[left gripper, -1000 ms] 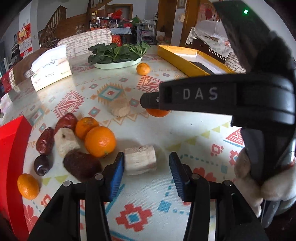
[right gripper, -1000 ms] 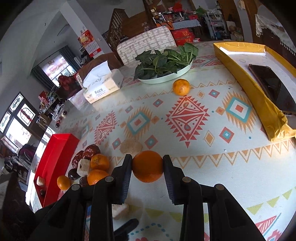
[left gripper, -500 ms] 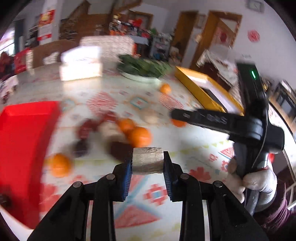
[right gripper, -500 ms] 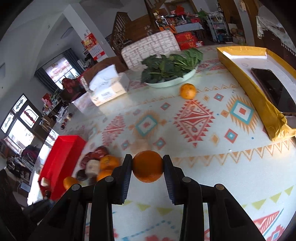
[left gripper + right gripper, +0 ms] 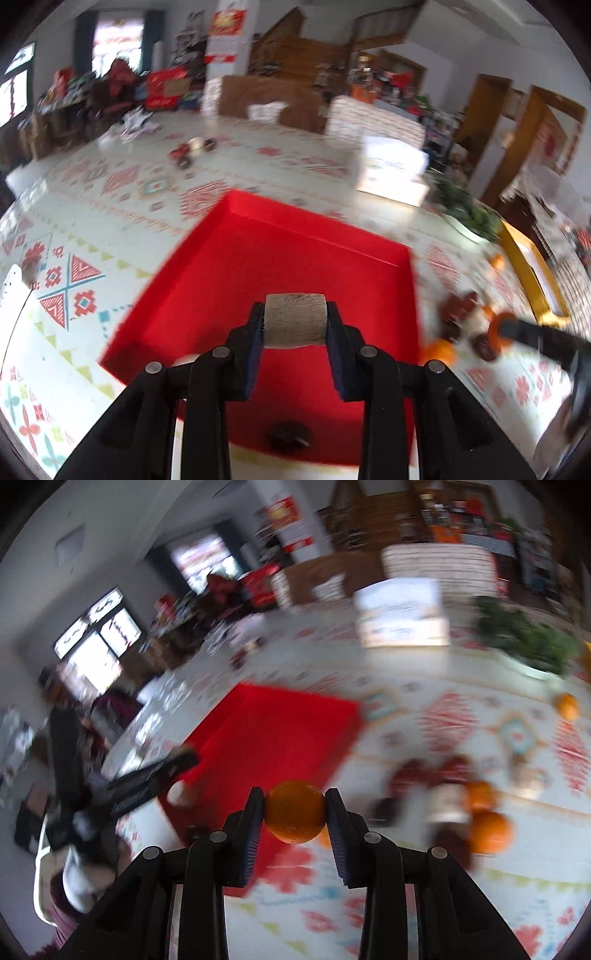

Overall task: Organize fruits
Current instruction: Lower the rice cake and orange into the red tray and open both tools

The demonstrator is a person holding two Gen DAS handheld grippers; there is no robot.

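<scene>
Jaws: left gripper clamps pale chunk over red tray; right gripper clamps orange.

Left tongs: closed on pale chunk, pads pressing both flat ends, chunk held level between tips. Seen from right wrist view, left tongs reach in from left, angled up to right, gloved hand at handle. Right tongs: clamped on orange, fingers either side. From left wrist view, right tongs enter from right edge, blurred.
</scene>
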